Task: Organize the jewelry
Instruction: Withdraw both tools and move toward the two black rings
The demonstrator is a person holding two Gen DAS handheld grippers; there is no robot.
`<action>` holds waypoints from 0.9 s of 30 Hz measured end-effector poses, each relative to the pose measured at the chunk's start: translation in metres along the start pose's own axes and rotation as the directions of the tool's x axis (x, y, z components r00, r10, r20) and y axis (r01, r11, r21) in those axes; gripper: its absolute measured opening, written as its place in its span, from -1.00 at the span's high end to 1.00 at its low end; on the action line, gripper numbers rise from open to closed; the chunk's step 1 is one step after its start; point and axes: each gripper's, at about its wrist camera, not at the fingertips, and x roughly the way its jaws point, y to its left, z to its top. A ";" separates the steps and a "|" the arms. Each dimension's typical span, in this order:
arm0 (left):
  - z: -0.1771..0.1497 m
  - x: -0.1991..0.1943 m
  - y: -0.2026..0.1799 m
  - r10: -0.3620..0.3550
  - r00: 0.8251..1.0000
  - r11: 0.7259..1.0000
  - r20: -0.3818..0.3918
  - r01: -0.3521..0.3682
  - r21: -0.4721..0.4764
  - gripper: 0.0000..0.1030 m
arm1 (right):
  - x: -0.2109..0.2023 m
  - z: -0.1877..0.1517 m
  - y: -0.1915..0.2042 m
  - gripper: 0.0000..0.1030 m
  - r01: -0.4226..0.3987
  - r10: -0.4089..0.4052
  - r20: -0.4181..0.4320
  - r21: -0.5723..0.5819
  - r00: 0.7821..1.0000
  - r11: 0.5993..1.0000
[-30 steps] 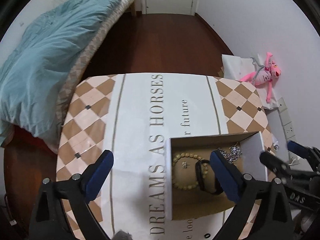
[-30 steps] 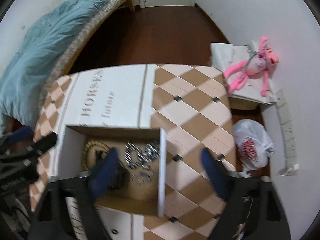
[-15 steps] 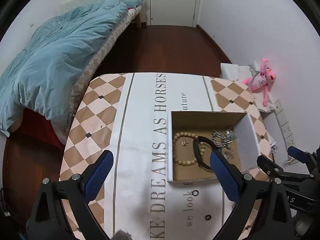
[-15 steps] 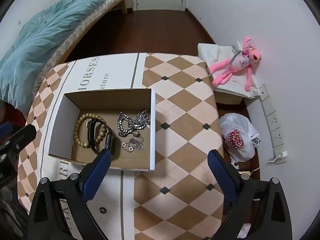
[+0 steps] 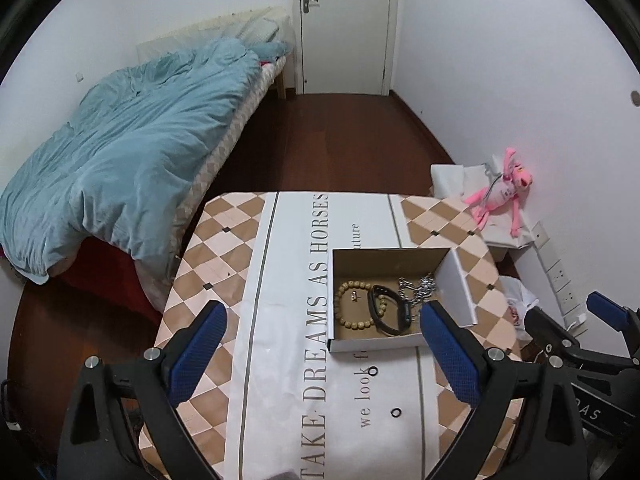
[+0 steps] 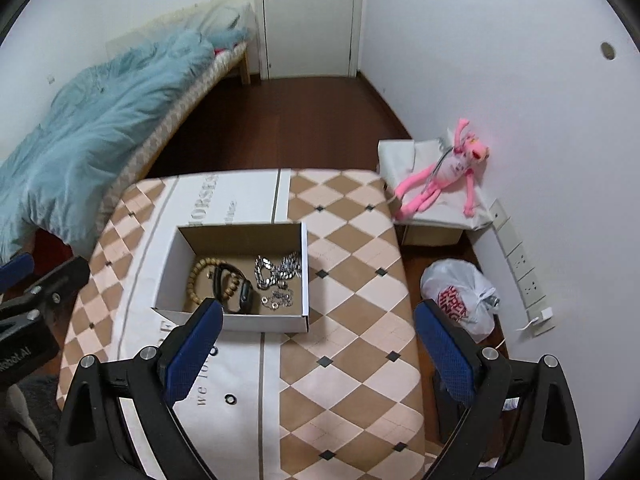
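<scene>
On the patterned desk (image 6: 352, 320), two small dark rings (image 6: 230, 398) are lying outside the jewelry box (image 6: 240, 322), just ahead of and between the left claw (image 5: 320, 352) and right claw (image 6: 318, 354), both gaping empty, the left slightly nearer.

The box (image 6: 240, 322) is matt cardboard, white outside, raw brown inside. In it lie a wooden bead bracelet (image 6: 200, 280), a smooth black band (image 6: 236, 292) and shiny metal chains (image 6: 276, 272). The tablecloth (image 6: 352, 320) looks smooth, faintly glossy.
</scene>
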 end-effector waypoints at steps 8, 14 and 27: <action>-0.006 -0.033 -0.001 -0.021 0.999 1.000 0.029 0.021 -0.002 -0.92 | -0.039 0.000 -0.001 -0.91 -0.005 0.005 0.058 -0.005 0.998 1.000; -0.011 -0.044 -0.002 -0.031 0.999 1.000 0.027 0.031 0.002 -0.92 | -0.052 -0.002 -0.001 -0.91 -0.005 0.005 0.076 -0.001 0.997 1.000; -0.043 0.011 0.014 0.063 0.994 0.998 -0.089 -0.064 -0.011 -0.92 | 0.018 -0.044 0.008 -0.91 -0.083 0.086 -0.102 0.028 0.991 0.996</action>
